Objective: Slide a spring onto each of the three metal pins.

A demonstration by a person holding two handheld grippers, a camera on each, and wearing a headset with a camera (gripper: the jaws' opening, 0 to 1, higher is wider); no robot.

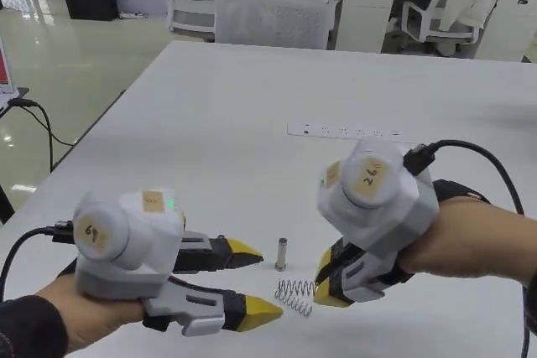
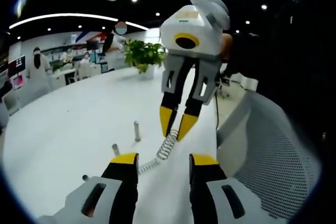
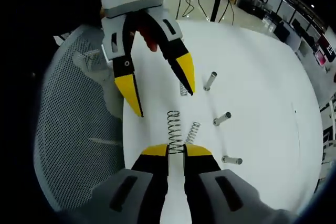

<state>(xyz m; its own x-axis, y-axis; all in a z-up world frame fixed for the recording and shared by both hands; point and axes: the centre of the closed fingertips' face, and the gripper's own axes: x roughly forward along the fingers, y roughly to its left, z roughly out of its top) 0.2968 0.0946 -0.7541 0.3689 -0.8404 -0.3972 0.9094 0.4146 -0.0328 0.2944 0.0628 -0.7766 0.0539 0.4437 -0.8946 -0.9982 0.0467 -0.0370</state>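
A: Spring point(image 3: 174, 128) status?
B: Your right tongs point(image 3: 176, 151) are clamped on one end, low over the counter point(image 3: 262, 77), beside the pins point(image 3: 222, 118). Clamped coils hidden; can't tell if it touches.
A: Axis?
B: Straight out along those tongs, pointing at your left tongs point(image 3: 166, 104), which are apart.

White table point(image 1: 252, 98) on glossy floor point(image 1: 92, 56), office chairs point(image 1: 191, 2) and desks point(image 1: 369, 2) behind.

Opposed gripper views (seemingly close) share spring point(image 3: 174, 127).
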